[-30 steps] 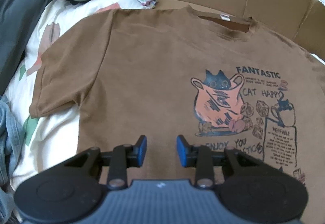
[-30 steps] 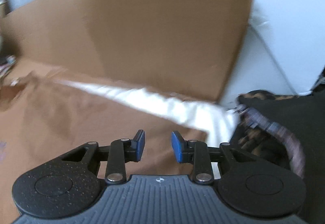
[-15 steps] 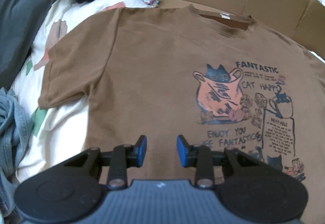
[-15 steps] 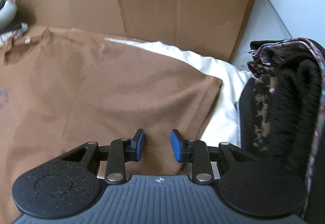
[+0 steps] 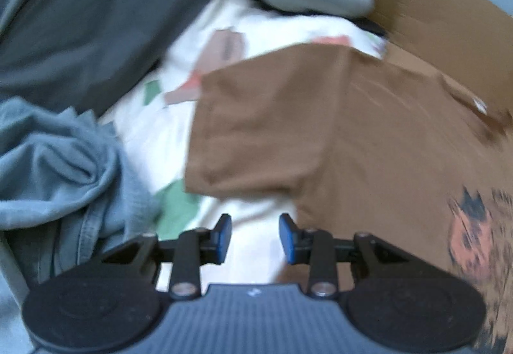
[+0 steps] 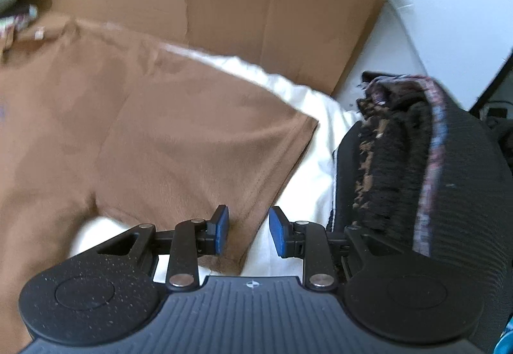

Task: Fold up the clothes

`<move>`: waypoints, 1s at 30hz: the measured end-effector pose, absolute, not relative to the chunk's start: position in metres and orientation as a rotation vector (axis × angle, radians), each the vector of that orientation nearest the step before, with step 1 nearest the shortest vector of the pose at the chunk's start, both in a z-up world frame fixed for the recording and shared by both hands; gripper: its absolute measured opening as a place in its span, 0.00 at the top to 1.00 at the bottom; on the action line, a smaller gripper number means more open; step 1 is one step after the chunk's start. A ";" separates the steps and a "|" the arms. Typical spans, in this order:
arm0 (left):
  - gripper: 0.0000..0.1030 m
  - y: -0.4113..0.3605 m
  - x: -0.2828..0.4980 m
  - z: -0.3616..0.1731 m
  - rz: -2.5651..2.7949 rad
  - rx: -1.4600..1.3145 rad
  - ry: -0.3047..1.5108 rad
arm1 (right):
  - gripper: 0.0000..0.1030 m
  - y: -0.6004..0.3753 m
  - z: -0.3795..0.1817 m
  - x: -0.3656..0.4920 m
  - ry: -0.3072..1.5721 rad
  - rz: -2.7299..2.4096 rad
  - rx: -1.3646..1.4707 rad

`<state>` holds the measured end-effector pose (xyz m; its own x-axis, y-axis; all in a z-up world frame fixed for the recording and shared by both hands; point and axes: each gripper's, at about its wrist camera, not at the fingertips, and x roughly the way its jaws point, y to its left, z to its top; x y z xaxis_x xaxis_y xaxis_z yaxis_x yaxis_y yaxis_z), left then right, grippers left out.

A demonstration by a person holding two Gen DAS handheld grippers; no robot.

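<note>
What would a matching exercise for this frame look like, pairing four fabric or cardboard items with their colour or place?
Things:
1. T-shirt
2. crumpled garment
3. cardboard sheet
4. knitted garment

Descriptions:
A. black with tan flecks, at the right edge of the right wrist view
B. brown, spread flat with a cat print
C. blue-grey, bunched at the left of the left wrist view
D. tan, standing behind the shirt

Pairs: 1-B, 2-C, 3-D, 4-A
</note>
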<state>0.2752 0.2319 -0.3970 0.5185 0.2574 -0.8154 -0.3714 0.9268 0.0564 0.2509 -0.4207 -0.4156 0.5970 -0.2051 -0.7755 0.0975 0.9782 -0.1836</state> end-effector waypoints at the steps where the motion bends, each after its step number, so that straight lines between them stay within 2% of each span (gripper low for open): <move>1: 0.66 0.239 0.276 -0.398 0.392 -0.164 0.946 | 0.67 -0.420 -0.411 0.249 0.899 -0.174 -0.116; 5: 0.56 0.261 0.280 -0.403 0.427 -0.327 0.898 | 0.67 -0.411 -0.394 0.243 0.846 -0.129 -0.069; 16: 0.56 0.303 0.276 -0.425 0.540 -0.729 0.787 | 0.67 -0.381 -0.397 0.229 0.868 -0.039 -0.039; 25: 0.55 0.311 0.278 -0.426 0.542 -0.733 0.797 | 0.67 -0.368 -0.403 0.224 0.871 0.011 0.015; 27: 0.62 0.313 0.280 -0.426 0.551 -0.733 0.794 | 0.67 -0.361 -0.399 0.222 0.850 0.041 0.029; 28: 0.69 0.313 0.281 -0.423 0.557 -0.725 0.788 | 0.66 -0.356 -0.397 0.221 0.840 0.060 0.033; 29: 0.86 0.313 0.282 -0.420 0.554 -0.718 0.775 | 0.66 -0.350 -0.396 0.221 0.837 0.081 0.032; 30: 0.88 0.313 0.283 -0.415 0.549 -0.710 0.764 | 0.66 -0.345 -0.397 0.220 0.837 0.102 0.025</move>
<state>0.2835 0.3134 -0.4153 0.6062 0.1889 -0.7725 -0.6718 0.6416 -0.3703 0.2205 -0.3446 -0.3966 0.6652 0.0999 -0.7400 -0.0802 0.9948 0.0623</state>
